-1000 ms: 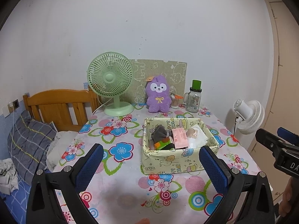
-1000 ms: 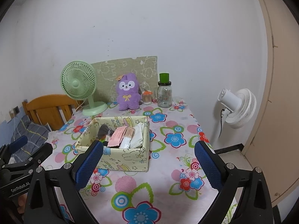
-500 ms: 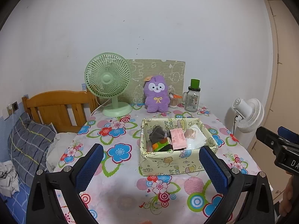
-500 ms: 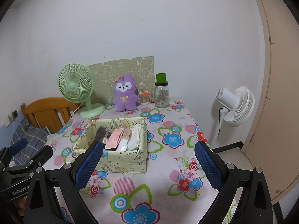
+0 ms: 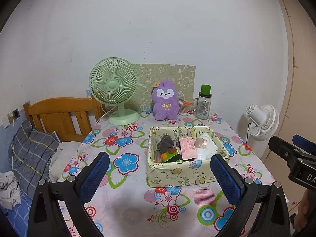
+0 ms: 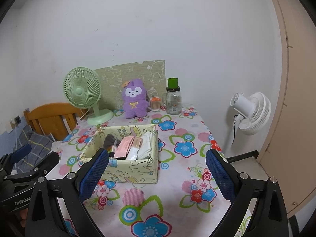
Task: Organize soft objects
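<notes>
Left gripper (image 5: 160, 174): jaws spread wide, nothing between them, held above the near edge of the floral tablecloth (image 5: 126, 203). Right gripper (image 6: 157, 174): likewise spread and empty. Fabric storage box (image 5: 177, 174) sits mid-table, holding a grey cloth (image 5: 165, 145), pink packet (image 5: 188, 148) and white packets (image 5: 205, 150). Purple plush toy (image 5: 165, 103) stands upright behind the box, between the green desk fan (image 5: 114, 90) and glass jar (image 5: 203, 106).

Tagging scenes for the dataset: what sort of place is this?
Most likely a small bedroom at home: a wooden bed headboard with a striped pillow sits beside a table under a floral cloth, which holds a purple plush toy and a green desk fan.
</notes>
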